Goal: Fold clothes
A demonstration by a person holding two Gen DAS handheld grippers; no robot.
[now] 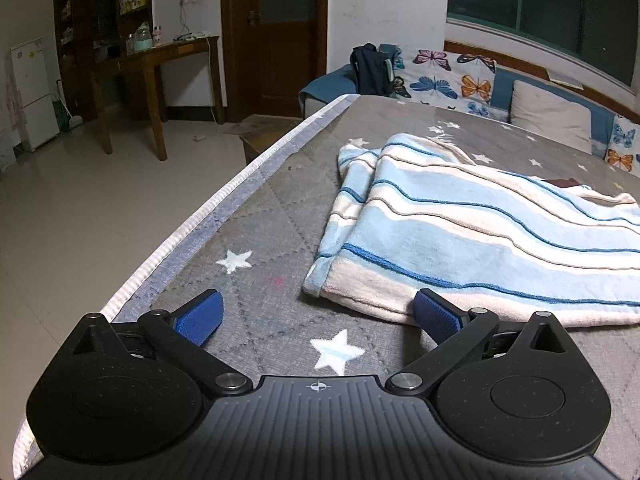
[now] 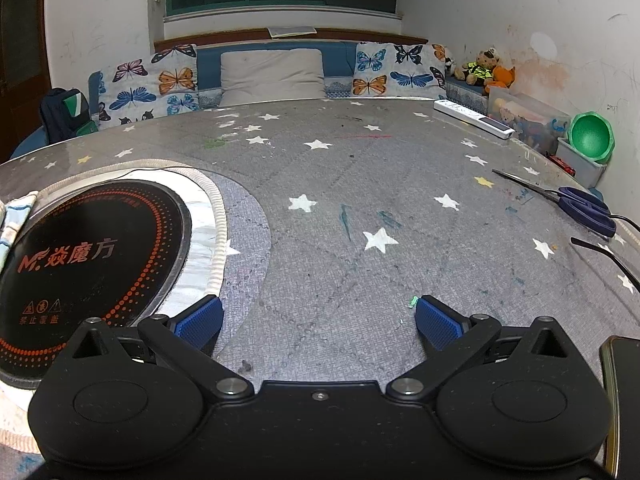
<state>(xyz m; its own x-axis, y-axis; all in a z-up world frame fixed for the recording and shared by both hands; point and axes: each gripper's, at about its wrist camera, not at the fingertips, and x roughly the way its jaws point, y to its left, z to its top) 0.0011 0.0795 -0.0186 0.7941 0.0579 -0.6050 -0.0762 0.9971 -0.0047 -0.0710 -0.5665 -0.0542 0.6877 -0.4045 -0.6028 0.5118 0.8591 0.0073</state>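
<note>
A blue, white and beige striped garment (image 1: 472, 232) lies folded on the grey star-patterned table cover (image 1: 256, 264), right of centre in the left wrist view. My left gripper (image 1: 318, 314) stands open just in front of it. Its right pad (image 1: 436, 316) is at the garment's near hem, and nothing is between the fingers. In the right wrist view only a corner of the striped garment (image 2: 14, 216) shows at the far left edge. My right gripper (image 2: 318, 316) is open over bare table cover (image 2: 360, 184), holding nothing.
A black induction hob (image 2: 88, 264) is set into the table at the left. Blue-handled scissors (image 2: 576, 202), a white power strip (image 2: 474, 116), a cable and a phone edge (image 2: 620, 400) lie at the right. The table's left edge (image 1: 192, 232) drops to the floor. Butterfly cushions (image 2: 152, 84) line the back.
</note>
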